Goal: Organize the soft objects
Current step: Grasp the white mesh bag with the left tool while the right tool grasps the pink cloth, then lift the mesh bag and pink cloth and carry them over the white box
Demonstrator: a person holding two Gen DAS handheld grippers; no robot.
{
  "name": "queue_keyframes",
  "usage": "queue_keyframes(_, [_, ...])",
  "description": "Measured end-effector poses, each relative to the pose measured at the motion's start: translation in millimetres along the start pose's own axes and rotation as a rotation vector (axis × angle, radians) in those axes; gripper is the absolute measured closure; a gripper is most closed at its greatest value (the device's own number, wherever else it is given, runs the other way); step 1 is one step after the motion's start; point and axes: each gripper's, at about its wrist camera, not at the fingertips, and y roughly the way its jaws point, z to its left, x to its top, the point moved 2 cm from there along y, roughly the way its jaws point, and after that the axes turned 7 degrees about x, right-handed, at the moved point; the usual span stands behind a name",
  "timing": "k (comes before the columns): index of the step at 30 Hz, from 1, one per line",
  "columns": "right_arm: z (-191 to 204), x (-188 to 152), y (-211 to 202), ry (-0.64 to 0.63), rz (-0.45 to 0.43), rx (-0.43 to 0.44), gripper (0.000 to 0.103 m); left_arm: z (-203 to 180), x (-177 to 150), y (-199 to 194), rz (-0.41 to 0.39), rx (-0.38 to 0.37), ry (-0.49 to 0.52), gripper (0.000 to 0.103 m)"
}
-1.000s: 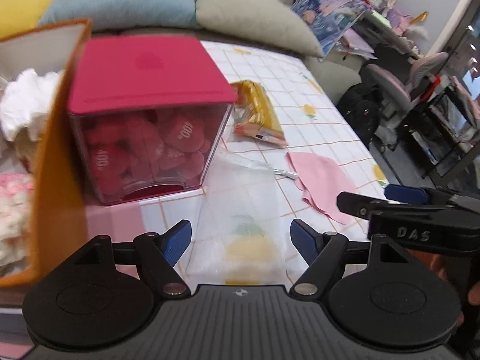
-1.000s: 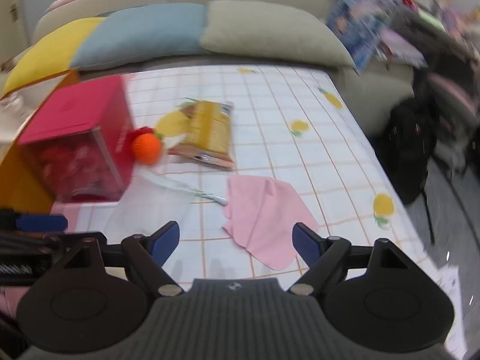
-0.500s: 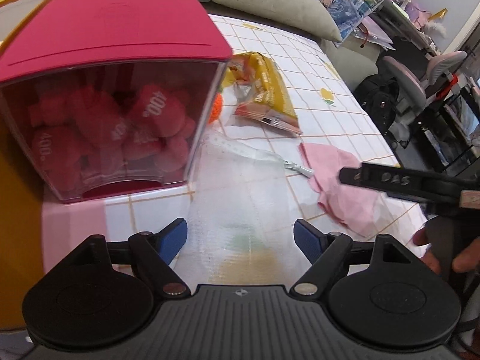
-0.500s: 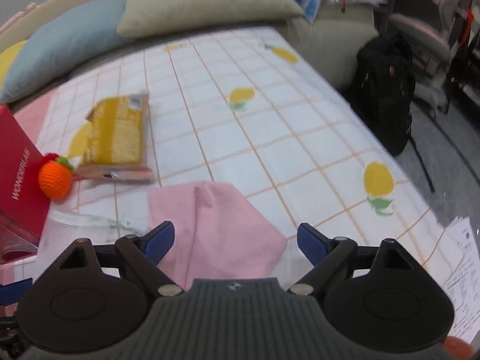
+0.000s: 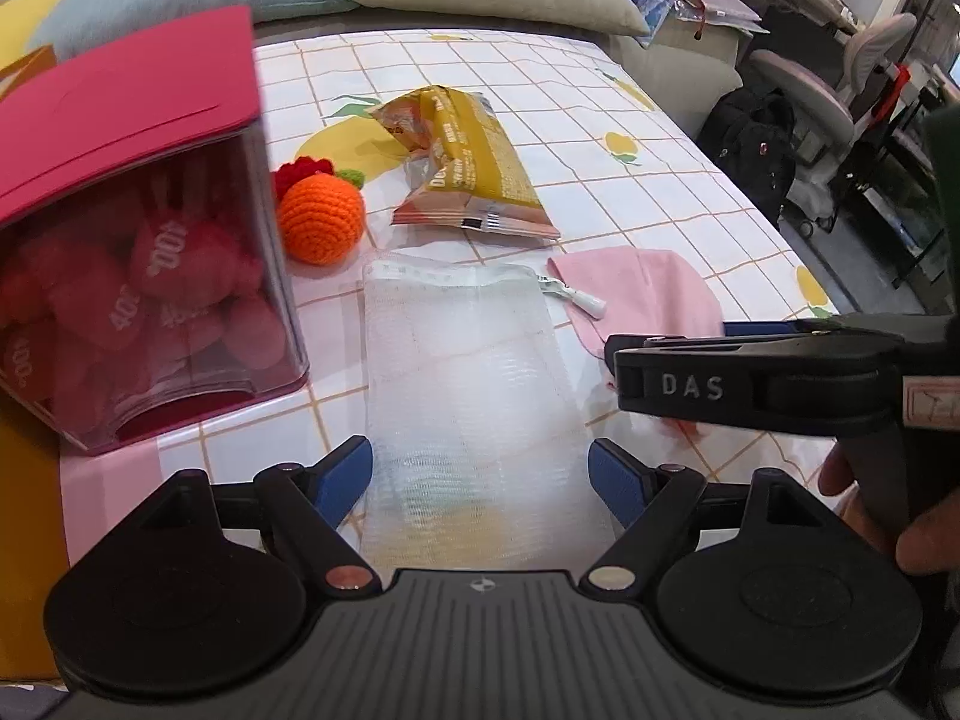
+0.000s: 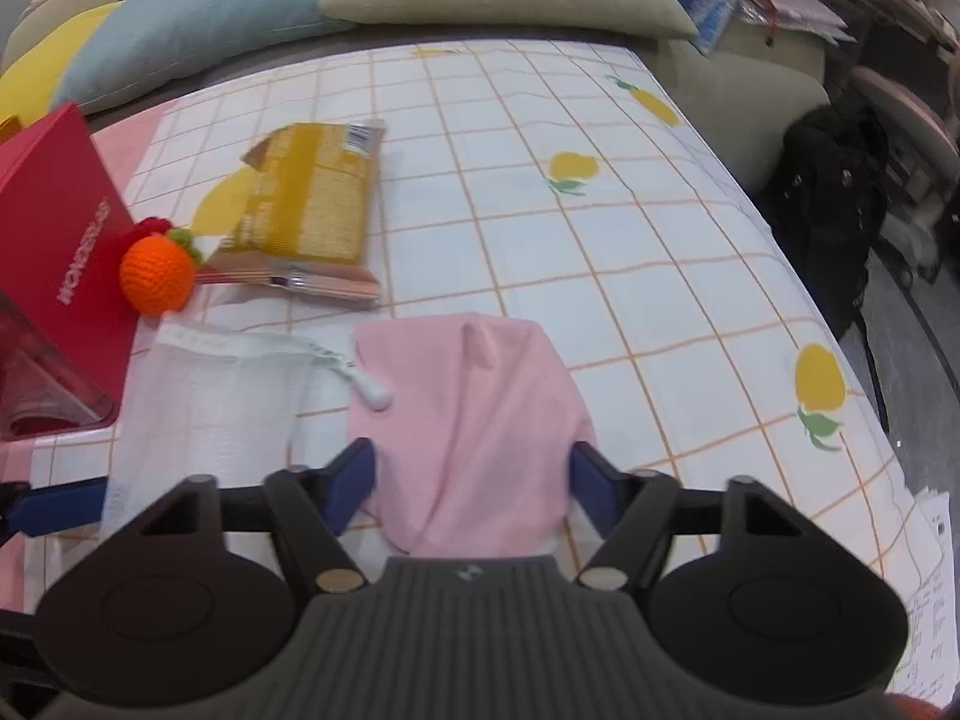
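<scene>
I hold my left claw [image 5: 480, 474] wide apart over the near end of the white mesh bag [image 5: 468, 372], a blue pad on either side of it and neither pressing, so it is released and grasps nothing. My guess is that I keep it spread to straddle the bag's full width before pinching it flat. The bag lies on the tabletop [image 5: 600, 96] with its drawstring mouth pointing away from me, and I take it as the landmark: the red-lidded clear box [image 5: 138, 252] of red plush pieces stands just to its left, the orange crocheted ball [image 5: 321, 219] sits just beyond its far left corner, the yellow snack packet [image 5: 474, 168] lies beyond its mouth, and the pink cloth [image 6: 468, 408] lies just to its right, close by the cord end.

My right claw [image 6: 471, 474] hangs over that pink cloth with its jaws closing; the near part of the cloth is between the pads, which do not yet squeeze it. I judge both soft things are meant to be gathered together.
</scene>
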Motion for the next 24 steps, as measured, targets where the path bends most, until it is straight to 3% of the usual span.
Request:
queue_keyframes(5, [12, 0, -3, -0.072, -0.016, 0.032, 0.082, -14, -7, 0, -0.032, 0.078, 0.119, 0.024])
queue_keyframes(8, [13, 0, -4, -0.076, -0.018, 0.058, 0.097, -19, -12, -4, -0.063, 0.072, 0.159, 0.039])
queue_keyframes(15, [11, 1, -10, -0.037, -0.042, 0.122, 0.1, -25, -14, -9, -0.082, 0.033, 0.199, 0.094])
queue_keyframes(16, [10, 1, -13, -0.032, -0.056, 0.126, 0.1, -23, -14, -9, -0.08, 0.031, 0.185, 0.098])
queue_keyframes(24, [4, 3, -28, 0.013, -0.109, 0.136, 0.1, -2, -15, -39, -0.115, -0.012, 0.111, 0.1])
